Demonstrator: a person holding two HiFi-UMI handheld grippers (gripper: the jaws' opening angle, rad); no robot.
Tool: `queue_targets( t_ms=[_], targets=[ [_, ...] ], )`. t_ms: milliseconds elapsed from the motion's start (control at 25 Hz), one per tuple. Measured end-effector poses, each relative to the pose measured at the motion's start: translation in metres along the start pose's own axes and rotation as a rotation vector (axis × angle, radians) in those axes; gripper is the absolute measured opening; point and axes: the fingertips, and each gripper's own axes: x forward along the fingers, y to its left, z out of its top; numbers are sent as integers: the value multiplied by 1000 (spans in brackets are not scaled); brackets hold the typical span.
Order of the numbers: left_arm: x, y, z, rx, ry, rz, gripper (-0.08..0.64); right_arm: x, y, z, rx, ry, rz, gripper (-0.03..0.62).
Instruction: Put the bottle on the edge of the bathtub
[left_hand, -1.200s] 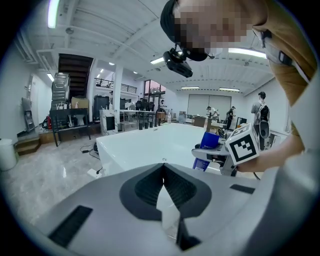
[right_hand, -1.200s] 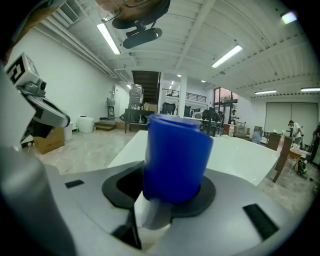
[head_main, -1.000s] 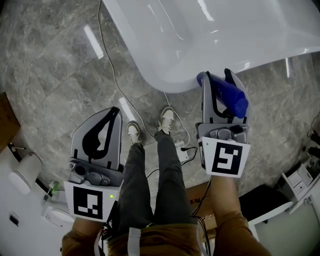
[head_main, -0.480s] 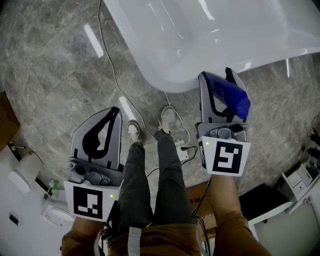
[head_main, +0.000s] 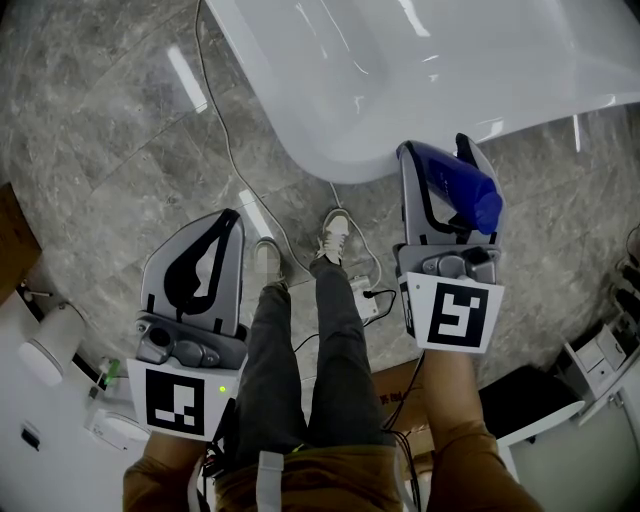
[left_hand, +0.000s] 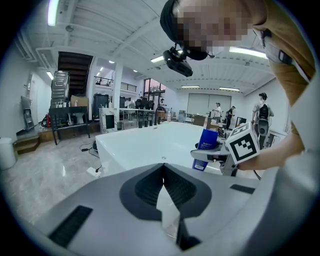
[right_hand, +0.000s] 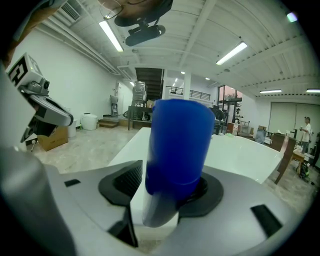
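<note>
At the bathtub rim (head_main: 335, 170), the bottle (head_main: 462, 185) stands between the right tongs (head_main: 434, 148), just opening, released; left tongs (head_main: 232, 216) clenched.

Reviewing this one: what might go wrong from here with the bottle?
1. The right gripper has just been opening its jaws with the blue bottle between them, a gap showing beside one pad; if it isn't seated on the bathtub rim, it may drop to the floor.
2. The bottle seems to lean toward one jaw, so it might topple when the gripper withdraws.
</note>
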Motion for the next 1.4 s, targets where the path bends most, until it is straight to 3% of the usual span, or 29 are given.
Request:
queue_targets(
  t_ms=[1000,1400],
  targets=[
    [-1,3,1,12,-1,-1,6,-4,-1,-8,3,14,23,267],
    [-6,0,6,26,-10,-7,6,-21,-5,-20,24,38,31,322]
  ],
)
